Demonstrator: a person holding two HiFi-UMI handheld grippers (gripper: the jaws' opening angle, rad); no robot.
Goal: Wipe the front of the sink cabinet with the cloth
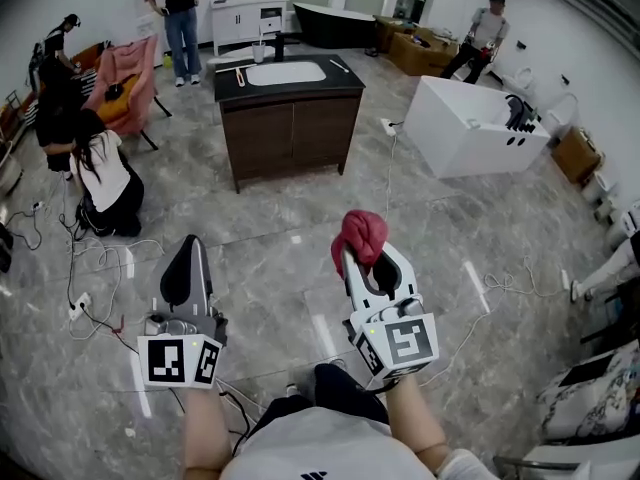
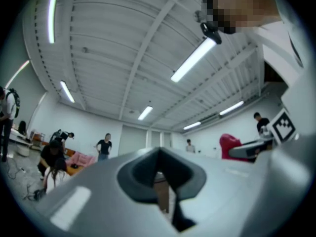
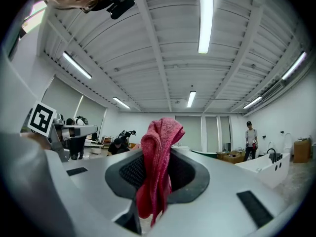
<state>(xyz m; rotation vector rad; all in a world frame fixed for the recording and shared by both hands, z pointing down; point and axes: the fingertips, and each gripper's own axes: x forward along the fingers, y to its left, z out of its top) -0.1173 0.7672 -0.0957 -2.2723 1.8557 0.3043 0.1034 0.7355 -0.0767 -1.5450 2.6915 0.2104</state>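
So the red cloth (image 1: 361, 236) is bunched up in the right gripper (image 1: 366, 258), jaws pinching it near the middle so a wad sticks out past the tips and a tail hangs down. The left gripper (image 1: 188, 253) sits at about 9 o'clock from it, jaws pressed together with nothing in them. The sink cabinet (image 1: 291, 133) is way off at 12 o'clock across the grey floor (image 1: 290, 248), dark wood front facing us, well apart from both grippers, so I'd say no wiping has started; this is the walk-up. My tip: close in square to the doors, press the wad flat on the wood rather than the jaw tips, and watch the loose cables (image 1: 100, 268) at 9 o'clock on the way.
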